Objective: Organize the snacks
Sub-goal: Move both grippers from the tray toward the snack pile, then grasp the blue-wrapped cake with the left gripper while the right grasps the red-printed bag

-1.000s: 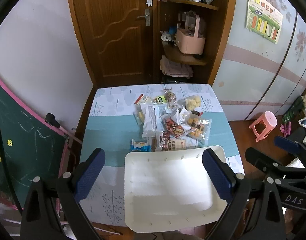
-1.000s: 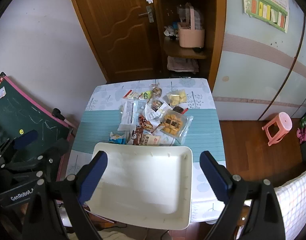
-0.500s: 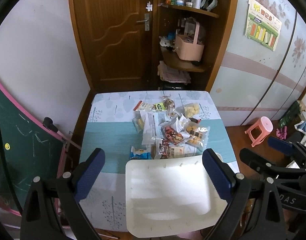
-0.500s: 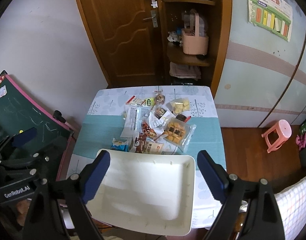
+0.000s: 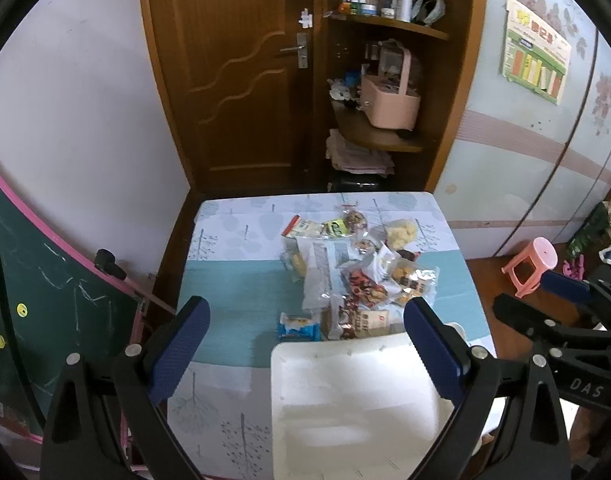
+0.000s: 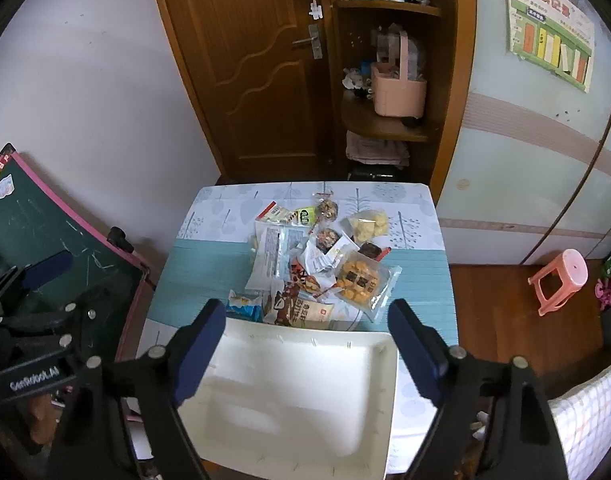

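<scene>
Beyond the white tray (image 6: 305, 392), snack packets (image 6: 317, 268) trail toward the door; both tools gape empty, the right narrowing.

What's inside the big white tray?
Nothing that I can see. The white tray looks bare inside, and the snack packets all lie on the table behind it. The gripper fingers cover the tray's side edges, so small things there would be hidden.

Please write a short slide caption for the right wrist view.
Right gripper, jaws closing on nothing, above an empty white tray; snack packets lie piled beyond it on the table.
</scene>
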`<state>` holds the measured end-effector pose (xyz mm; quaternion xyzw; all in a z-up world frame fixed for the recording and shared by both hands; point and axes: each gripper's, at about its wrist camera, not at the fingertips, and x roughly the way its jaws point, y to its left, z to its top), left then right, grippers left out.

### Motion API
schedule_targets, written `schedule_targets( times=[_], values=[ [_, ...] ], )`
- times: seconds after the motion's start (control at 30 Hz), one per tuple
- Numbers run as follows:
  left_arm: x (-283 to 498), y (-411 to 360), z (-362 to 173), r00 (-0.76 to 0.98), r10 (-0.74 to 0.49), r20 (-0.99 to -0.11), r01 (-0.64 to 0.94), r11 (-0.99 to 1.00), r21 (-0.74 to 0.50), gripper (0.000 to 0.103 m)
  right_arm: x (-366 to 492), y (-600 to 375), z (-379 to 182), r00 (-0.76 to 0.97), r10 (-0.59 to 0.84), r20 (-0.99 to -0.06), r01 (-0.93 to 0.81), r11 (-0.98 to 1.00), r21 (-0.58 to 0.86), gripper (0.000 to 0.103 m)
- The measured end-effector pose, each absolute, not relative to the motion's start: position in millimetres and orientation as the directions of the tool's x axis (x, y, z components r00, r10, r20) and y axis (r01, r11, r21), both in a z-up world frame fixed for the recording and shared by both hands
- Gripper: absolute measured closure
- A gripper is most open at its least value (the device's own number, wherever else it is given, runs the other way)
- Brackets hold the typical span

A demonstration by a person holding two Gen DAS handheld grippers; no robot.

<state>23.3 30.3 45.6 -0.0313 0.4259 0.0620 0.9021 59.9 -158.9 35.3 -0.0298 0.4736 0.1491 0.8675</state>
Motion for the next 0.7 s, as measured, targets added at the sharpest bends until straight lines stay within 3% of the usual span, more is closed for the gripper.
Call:
schedule_targets(
  times=[0.37, 0.7],
  values=[
    [73.4, 69.6, 20.4, 0.613, 0.111, -0.782, -0.156, 0.988, 0.018, 0.006, 104.0, -143.6, 19.1, 0.534, 0.220, -0.817, -0.324, 0.945, 0.043, 0.030],
    [132.6, 89.9, -86.5, 0.428, -0.035, -0.903, 0.013, 0.999, -0.033, 0.006, 167.0, -109.7, -55.4, 0.470, 0.235, -0.850, -0.419, 0.908, 0.019, 0.030]
  ],
)
